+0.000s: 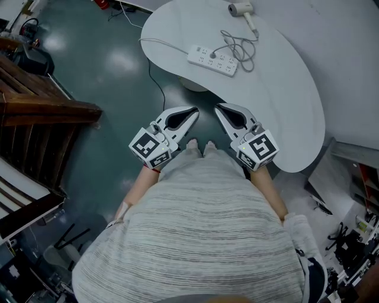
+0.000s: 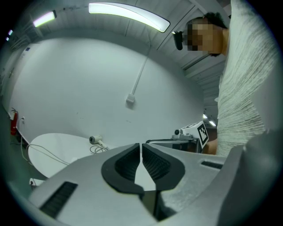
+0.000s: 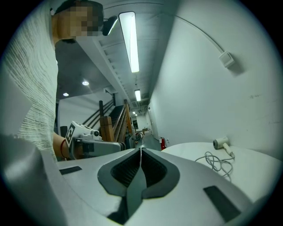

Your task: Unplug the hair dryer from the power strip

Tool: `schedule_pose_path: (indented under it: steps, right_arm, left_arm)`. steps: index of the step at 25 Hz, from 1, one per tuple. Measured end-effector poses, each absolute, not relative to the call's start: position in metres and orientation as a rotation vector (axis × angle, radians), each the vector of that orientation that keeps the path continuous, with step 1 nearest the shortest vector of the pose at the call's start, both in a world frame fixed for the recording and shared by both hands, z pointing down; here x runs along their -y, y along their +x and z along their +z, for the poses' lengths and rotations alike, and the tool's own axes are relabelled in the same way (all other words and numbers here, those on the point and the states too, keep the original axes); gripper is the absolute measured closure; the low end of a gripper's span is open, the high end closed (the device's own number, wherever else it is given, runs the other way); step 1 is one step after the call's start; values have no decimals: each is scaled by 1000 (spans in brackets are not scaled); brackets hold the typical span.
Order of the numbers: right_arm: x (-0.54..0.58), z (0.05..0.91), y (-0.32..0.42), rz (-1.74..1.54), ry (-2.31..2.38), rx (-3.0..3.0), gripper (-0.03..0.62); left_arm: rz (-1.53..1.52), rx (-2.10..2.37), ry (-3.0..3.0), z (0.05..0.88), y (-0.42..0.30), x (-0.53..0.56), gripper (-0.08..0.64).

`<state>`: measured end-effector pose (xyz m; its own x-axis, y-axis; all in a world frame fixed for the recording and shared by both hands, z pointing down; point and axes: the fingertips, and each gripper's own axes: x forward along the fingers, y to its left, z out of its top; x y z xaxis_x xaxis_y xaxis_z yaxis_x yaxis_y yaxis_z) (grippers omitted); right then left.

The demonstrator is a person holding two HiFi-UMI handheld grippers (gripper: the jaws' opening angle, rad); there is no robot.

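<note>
A white hair dryer (image 1: 241, 9) lies at the far end of the white table (image 1: 296, 94); its grey cord (image 1: 238, 48) coils beside a white power strip (image 1: 213, 60) and its plug sits in the strip. Both grippers are held close to the person's body, well short of the strip. My left gripper (image 1: 193, 111) is shut with nothing between its jaws. My right gripper (image 1: 217, 109) is shut and empty too. The dryer (image 2: 93, 140) shows small in the left gripper view, and the dryer (image 3: 220, 143) with its cord (image 3: 216, 163) shows in the right gripper view.
The strip's own white cable (image 1: 160, 42) runs off the table's left edge, and a dark cable (image 1: 155, 83) hangs to the green floor. A wooden staircase (image 1: 35, 106) stands at the left. Tools and clutter (image 1: 349, 237) lie at the lower right.
</note>
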<state>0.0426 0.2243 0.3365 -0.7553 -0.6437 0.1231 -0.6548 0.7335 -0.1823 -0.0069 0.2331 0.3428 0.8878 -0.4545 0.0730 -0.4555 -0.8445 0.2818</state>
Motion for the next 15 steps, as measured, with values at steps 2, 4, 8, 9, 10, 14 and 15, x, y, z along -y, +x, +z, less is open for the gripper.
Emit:
schedule_pose_path:
  steps: [2,4,8,9,10,14,15]
  right_arm:
    - [-225,337,44,313,1073,2866,565]
    - [-226,337,46,313,1069,2866,565]
    - [-225,334,53,312,1073,2876,565]
    - [-226,333,55,311,1072,2880,565]
    - [-227,332,56,312,1070,2887,565]
    - [-227,329,61,302,1056,2907,565]
    - [-227,329,62,300,1053,2908,565]
  left_arm:
    - [0,685,2769,341,-5,-232,540]
    - [-4,688,2774,339,-1,-233,540]
    - [-9,694,2790,334,7,-233,540]
    - [-10,696,2793,333,9,-233,540]
    - [-12,698,2797,332,11,-234,540]
    - [-31,715,2809,328,19,-235,540]
    - [-36,717,2812,327,21,-235,540]
